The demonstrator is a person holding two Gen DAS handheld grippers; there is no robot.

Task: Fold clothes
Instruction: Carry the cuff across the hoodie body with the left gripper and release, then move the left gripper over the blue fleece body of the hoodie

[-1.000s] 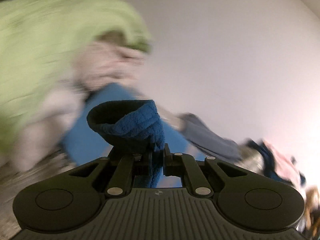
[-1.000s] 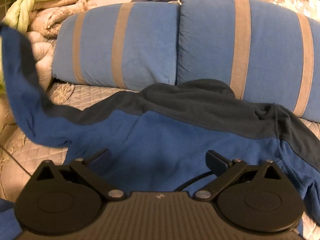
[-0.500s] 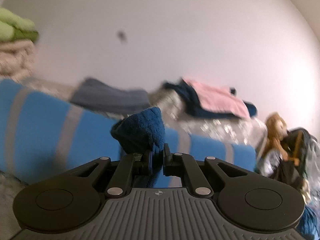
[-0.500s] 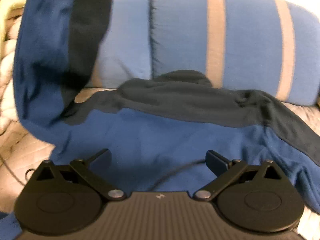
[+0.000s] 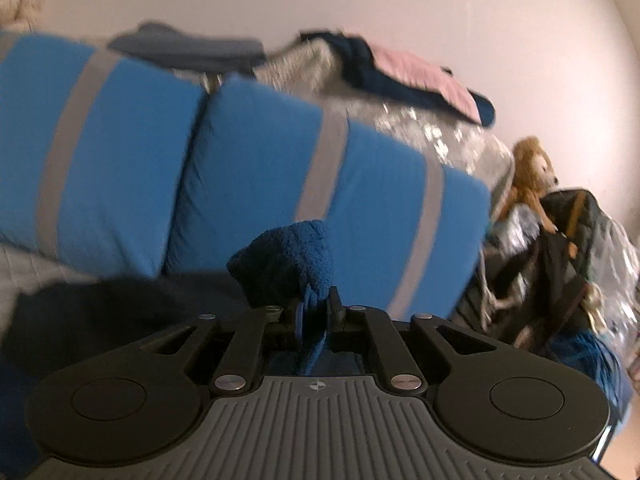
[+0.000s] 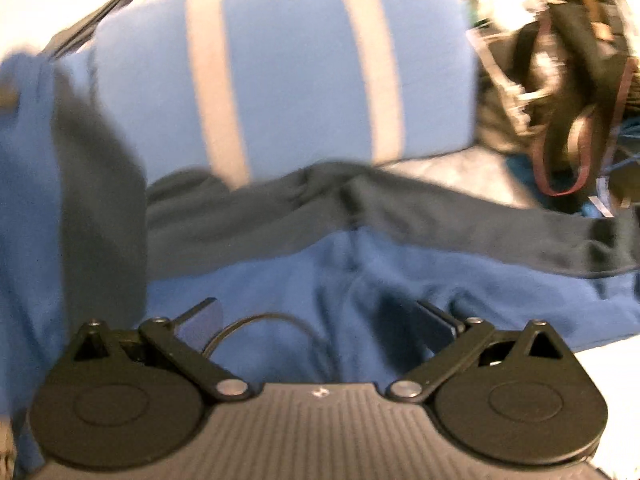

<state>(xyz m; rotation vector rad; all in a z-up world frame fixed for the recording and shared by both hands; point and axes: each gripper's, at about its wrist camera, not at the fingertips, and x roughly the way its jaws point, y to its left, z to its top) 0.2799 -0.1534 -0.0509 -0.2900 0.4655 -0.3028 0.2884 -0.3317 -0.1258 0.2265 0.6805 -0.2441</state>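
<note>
1. Bed (image 6: 460, 176): pale quilted cover. I see it bare only behind the garment, on the right of the right wrist view.
2. Two blue cushions (image 5: 120, 148) with grey stripes stand along the back of the bed; one of them (image 6: 288, 60) fills the top of the right wrist view.
3. Blue fleece top (image 6: 320, 280): spread on the bed in front of the cushions, its dark band (image 6: 440, 216) running across the far side. Its sleeve (image 6: 60, 160) rises up the left edge of the right wrist view; that part is blurred, so I can only say it looks lifted off the bed.
4. Dark bags and straps (image 6: 560, 80) are heaped at the right end of the bed, a plush lion (image 5: 532, 176) leaning on them.
5. Folded clothes (image 5: 400, 72), navy and pink, lie on the ledge behind the cushions, a grey piece (image 5: 188, 52) to their left.
6. Right tool (image 6: 316, 320): jaws wide, nothing between them, hanging over the blue body of the top.
7. Left tool (image 5: 314, 312): jaws narrow and opening, the fleece cuff (image 5: 288, 264) between them; its fold bunches above the fingertips.
</note>
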